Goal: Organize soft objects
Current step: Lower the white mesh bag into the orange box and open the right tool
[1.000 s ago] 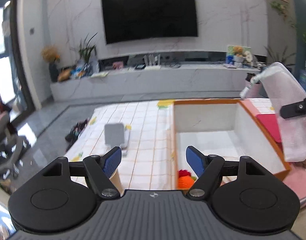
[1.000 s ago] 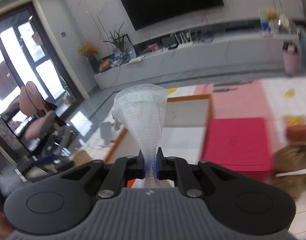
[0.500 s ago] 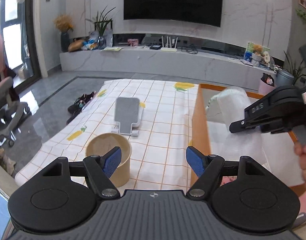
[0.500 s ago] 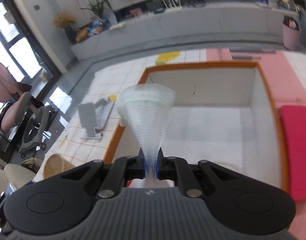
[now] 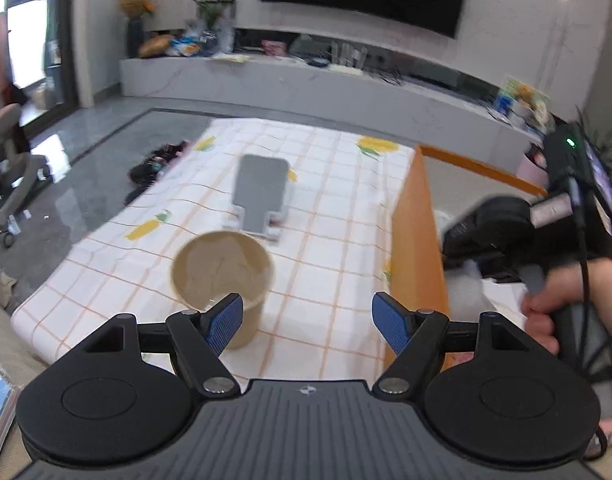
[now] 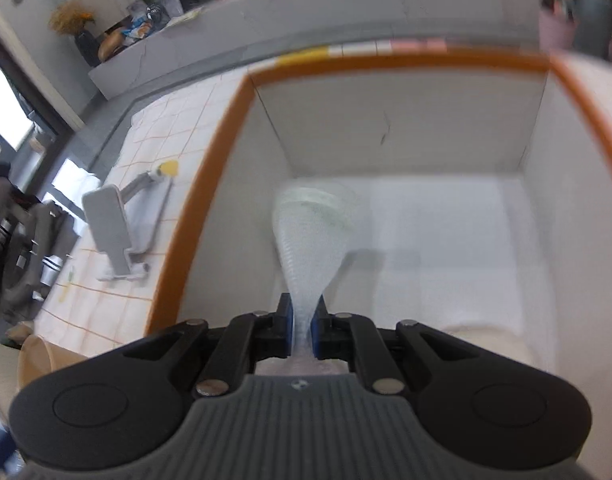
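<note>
A white mesh foam sleeve [image 6: 312,236] is pinched at its narrow end by the nearly shut right gripper [image 6: 302,330]. It is held inside the orange-rimmed storage box [image 6: 210,184], low over the white floor of the box. 1 second ago the sleeve was seen above and outside the box; it has since been carried over the rim and lowered, so release looks close. Inside the box, open floor is seen ahead and to the right of the sleeve. Outside the box's left wall, the left gripper [image 5: 308,324] is held wide open and empty over the checked tablecloth [image 5: 338,208], near a paper cup [image 5: 222,272] and a grey stand [image 5: 262,194].
</note>
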A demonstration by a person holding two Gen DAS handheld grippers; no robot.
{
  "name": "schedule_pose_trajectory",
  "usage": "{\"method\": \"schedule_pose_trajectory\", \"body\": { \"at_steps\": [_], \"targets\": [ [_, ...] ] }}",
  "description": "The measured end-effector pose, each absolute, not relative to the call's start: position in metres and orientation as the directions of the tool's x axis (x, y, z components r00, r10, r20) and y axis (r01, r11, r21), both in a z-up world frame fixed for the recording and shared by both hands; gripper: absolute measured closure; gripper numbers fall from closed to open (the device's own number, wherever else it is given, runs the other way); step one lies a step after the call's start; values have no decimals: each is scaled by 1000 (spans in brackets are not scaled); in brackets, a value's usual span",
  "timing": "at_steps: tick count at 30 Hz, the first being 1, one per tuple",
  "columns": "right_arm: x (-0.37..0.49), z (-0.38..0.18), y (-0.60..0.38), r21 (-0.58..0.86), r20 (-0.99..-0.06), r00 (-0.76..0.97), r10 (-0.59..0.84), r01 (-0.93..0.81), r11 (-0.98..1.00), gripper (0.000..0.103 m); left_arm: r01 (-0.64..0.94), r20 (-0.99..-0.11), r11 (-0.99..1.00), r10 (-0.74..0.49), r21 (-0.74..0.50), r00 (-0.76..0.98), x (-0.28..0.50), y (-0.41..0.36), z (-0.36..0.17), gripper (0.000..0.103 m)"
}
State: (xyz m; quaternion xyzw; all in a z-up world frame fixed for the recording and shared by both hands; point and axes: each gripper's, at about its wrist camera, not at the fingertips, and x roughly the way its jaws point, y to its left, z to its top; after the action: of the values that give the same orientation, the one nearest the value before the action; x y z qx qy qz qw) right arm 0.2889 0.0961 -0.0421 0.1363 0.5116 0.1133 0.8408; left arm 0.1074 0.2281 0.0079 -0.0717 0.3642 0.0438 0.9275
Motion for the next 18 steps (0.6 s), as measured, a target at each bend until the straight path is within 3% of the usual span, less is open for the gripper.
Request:
{"method": "schedule_pose_trajectory", "body": {
  "at_steps": [4,8,11,18],
  "targets": [
    [297,-54,93,378,-855,385,347,7,926,91,-105,-687,993,41,-52,726,108,215,6,16],
    [297,-52,90,348,-871,370,324,0,937,41,-75,-688,997,45,-14,725,108,208,4,16],
    [296,-46,82,323,-873,374,314,-40,946,28,-91,-686,995,87,30,723,108,205,4,16],
    [284,-7,66,338,-833,426,353,-112,934,19,-96,-676,993,117,67,728,106,203,10,16]
  ]
}}
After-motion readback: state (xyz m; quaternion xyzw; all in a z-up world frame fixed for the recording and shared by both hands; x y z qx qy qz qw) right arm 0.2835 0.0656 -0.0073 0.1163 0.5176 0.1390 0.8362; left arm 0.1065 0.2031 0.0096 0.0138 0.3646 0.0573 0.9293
